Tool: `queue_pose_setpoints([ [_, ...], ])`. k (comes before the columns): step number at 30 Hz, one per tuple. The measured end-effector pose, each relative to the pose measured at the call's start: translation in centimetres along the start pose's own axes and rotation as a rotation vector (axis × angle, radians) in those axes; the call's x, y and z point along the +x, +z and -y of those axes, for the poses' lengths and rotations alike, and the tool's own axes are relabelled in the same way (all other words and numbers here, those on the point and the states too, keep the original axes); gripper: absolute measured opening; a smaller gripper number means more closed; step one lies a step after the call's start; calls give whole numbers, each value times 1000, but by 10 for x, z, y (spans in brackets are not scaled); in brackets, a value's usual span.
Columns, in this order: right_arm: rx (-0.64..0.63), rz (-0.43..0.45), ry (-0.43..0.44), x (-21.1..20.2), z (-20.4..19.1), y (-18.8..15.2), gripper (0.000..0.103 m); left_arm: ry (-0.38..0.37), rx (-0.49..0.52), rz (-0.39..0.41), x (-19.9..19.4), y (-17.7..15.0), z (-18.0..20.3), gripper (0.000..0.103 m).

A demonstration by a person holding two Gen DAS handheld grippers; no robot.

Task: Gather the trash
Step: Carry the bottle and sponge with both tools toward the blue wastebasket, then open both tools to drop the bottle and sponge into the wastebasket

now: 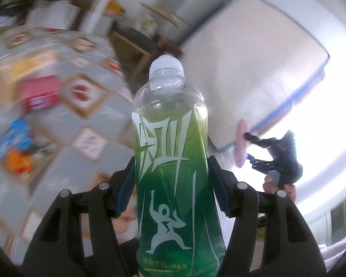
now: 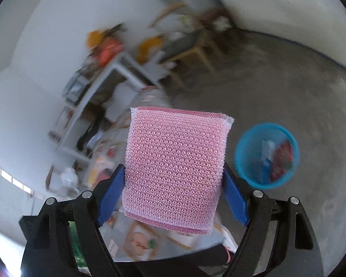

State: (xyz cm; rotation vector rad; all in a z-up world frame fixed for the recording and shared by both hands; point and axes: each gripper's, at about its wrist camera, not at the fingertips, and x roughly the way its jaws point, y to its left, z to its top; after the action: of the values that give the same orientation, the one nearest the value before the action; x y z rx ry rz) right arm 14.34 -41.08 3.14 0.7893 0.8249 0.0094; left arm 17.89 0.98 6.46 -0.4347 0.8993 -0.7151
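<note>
- The left hand-held gripper is clamped on an upright green drink bottle, blue pads against its sides.
- The right hand-held gripper grips a pink mesh scouring pad by its edges.
- Beyond the pad, a blue basket on the floor holds wrappers.
- A patterned table carries blurred packets.

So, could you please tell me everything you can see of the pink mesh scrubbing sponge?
The pink mesh scrubbing sponge is a flat, squarish pad wrapped in shiny netting with sealed edges. The right gripper clamps it upright by its two side edges between blue pads, in mid-air. It looks clean and unbent.
</note>
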Motion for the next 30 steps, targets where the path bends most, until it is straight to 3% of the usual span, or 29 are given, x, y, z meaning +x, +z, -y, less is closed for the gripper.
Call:
queue_pose_setpoints([
  [5,155,-58,-51,30,79,-3,78,-38,44,-179,88,17,38,57],
  [11,311,-150,-93,94,152,-6,78,-11,57,-393,206,23,58,57],
  [13,344,-171,-109,117,167,-2,78,10,63,-430,239,25,63,57],
  [20,356,-222,-212,187,210,33,82,111,128,-507,342,42,71,58],
  [22,349,-251,-269,210,221,38,83,147,147,-508,364,46,67,72],
  [23,345,-266,-280,217,223,40,83,186,153,-497,376,49,64,74],
  [25,350,-289,-295,232,231,37,83,233,136,-490,386,50,60,74],
  [30,316,-278,-268,241,232,32,83,206,105,-448,368,57,58,74],
])
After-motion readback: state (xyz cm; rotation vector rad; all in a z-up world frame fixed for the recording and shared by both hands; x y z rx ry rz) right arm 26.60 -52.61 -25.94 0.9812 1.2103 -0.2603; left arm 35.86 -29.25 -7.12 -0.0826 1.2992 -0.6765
